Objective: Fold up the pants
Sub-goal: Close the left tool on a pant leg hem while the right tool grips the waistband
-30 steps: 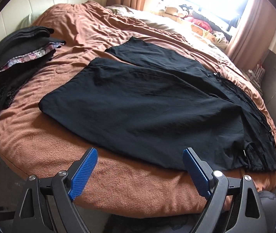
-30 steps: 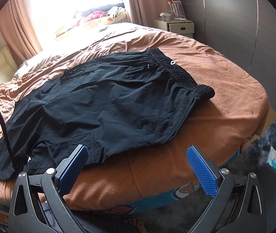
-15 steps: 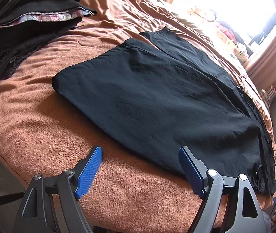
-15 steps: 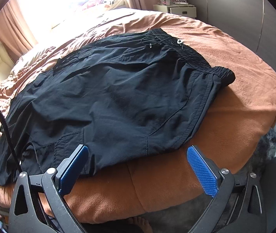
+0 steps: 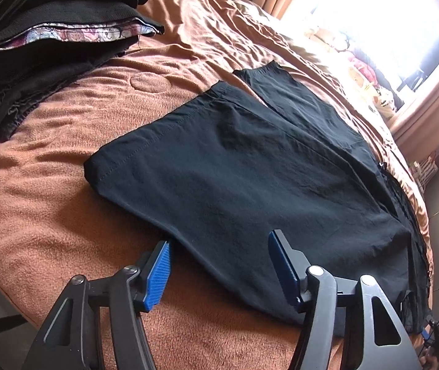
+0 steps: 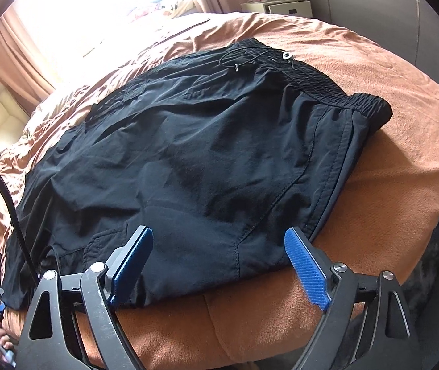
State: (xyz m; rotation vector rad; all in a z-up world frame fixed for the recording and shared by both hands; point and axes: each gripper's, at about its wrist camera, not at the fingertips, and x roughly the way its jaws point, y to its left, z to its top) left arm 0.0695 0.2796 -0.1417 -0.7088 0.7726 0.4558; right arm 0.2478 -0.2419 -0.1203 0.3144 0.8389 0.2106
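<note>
Black pants (image 5: 250,178) lie flat on the brown bedspread, the two legs spread slightly apart at the far hems. My left gripper (image 5: 219,246) is open, its blue pads astride the near edge of a pant leg, low over the fabric. In the right wrist view the pants (image 6: 204,154) show their elastic waistband (image 6: 336,92) and drawstring at the upper right. My right gripper (image 6: 219,237) is open, its pads either side of the near edge of the seat area, empty.
A stack of folded dark clothes (image 5: 43,40) sits at the left on the bed (image 5: 49,209). The bed's rounded near edge (image 6: 373,246) drops off below the grippers. A nightstand (image 6: 278,7) and dark wall stand at the far right.
Both grippers have moved forward and down toward the pants; their open pads now reach the near edge of the fabric. Both stay open.
</note>
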